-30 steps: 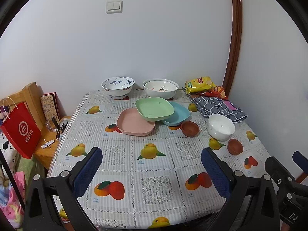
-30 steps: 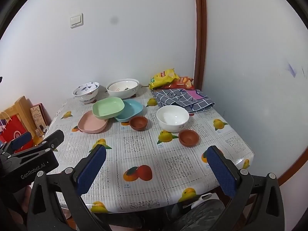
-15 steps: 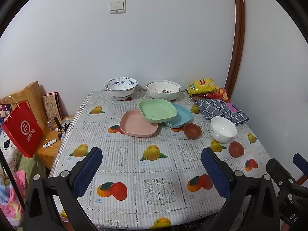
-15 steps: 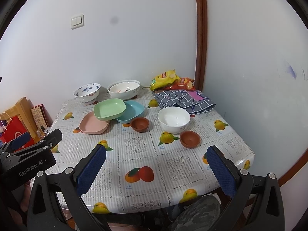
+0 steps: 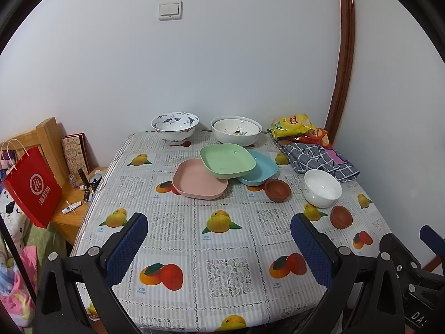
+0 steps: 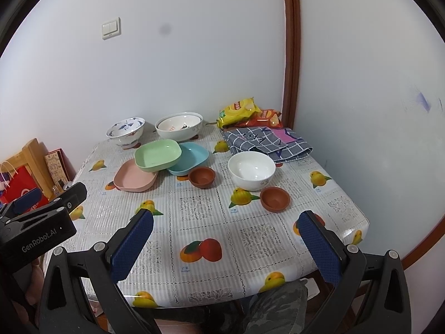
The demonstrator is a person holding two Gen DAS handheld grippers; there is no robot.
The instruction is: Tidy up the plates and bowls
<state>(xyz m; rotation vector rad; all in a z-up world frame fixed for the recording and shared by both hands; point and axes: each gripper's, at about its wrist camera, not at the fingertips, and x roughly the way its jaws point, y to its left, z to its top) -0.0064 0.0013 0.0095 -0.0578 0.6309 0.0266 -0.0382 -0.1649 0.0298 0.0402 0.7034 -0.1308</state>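
While both tools hang over the near edge of the table, nothing sits between their pads.

Left gripper (image 5: 218, 246): spread wide, holding nothing; its blue fingers (image 5: 126, 249) stand at the lower left and lower right of the left wrist view, above the fruit-print tablecloth (image 5: 222, 272) without touching any dish.

Right gripper (image 6: 225, 243): likewise spread wide and bare; blue fingers (image 6: 132, 243) low in the right wrist view, over the near part of the table; in the left wrist view its black body shows at the lower right corner.

Green plate (image 5: 227, 160): centre of frame, resting tilted on top of the pink plate (image 5: 198, 184) to its lower left and the blue plate (image 5: 260, 168) to its right, overlapping both.

Brown bowls: one small brown bowl (image 5: 277, 190) just beside the blue plate's lower right edge; a second brown bowl (image 5: 341, 216) lower right, near the white bowl.

White bowl (image 5: 322, 188): right of centre, upright, between the two brown bowls.

Far bowls: a blue-patterned bowl (image 5: 175, 125) and a large white bowl (image 5: 236, 132) side by side at the far table edge, by the wall.

Checked cloth (image 5: 319, 158): folded at the upper right of the table, with snack bags (image 5: 294, 124) behind it.

Red bag (image 5: 32, 186): left edge of frame, off the table.
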